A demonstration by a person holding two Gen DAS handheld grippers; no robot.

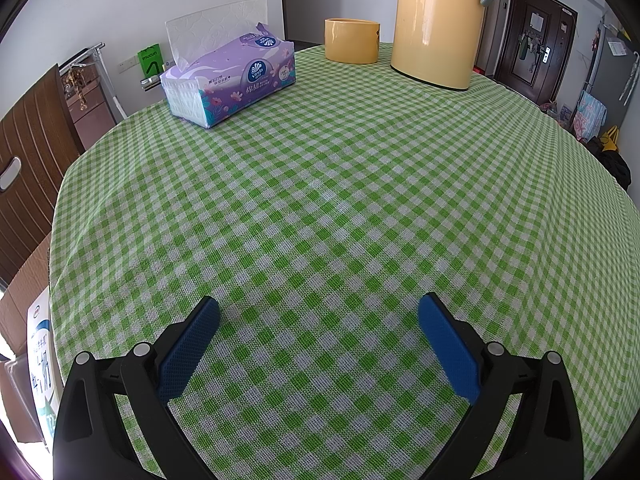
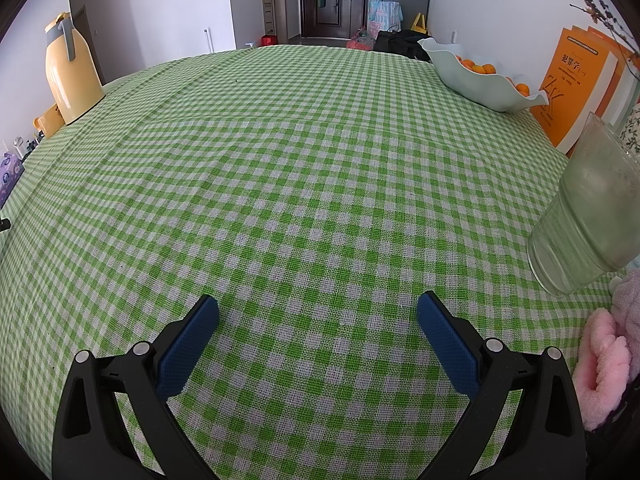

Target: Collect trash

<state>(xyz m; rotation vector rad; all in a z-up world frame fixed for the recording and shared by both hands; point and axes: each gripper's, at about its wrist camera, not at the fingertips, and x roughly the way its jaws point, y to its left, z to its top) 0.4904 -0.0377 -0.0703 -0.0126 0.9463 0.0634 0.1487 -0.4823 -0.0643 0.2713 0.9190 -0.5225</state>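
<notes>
No loose trash shows in either view. My left gripper (image 1: 319,307) hangs open low over the green checked tablecloth (image 1: 340,200), nothing between its blue pads. A purple tissue pack (image 1: 230,80) with a white sheet sticking up lies far ahead on the left. My right gripper (image 2: 318,307) is open too, over the same cloth (image 2: 300,160), with bare cloth between its fingers. A clear plastic cup (image 2: 588,212) stands to its right.
A yellow thermos jug (image 1: 438,20) and a short yellow cup (image 1: 351,40) stand at the far edge. A pale bowl of oranges (image 2: 480,76), orange books (image 2: 576,88) and a pink fluffy cloth (image 2: 604,360) are on the right. A cardboard box (image 1: 28,320) sits beside the table's left edge.
</notes>
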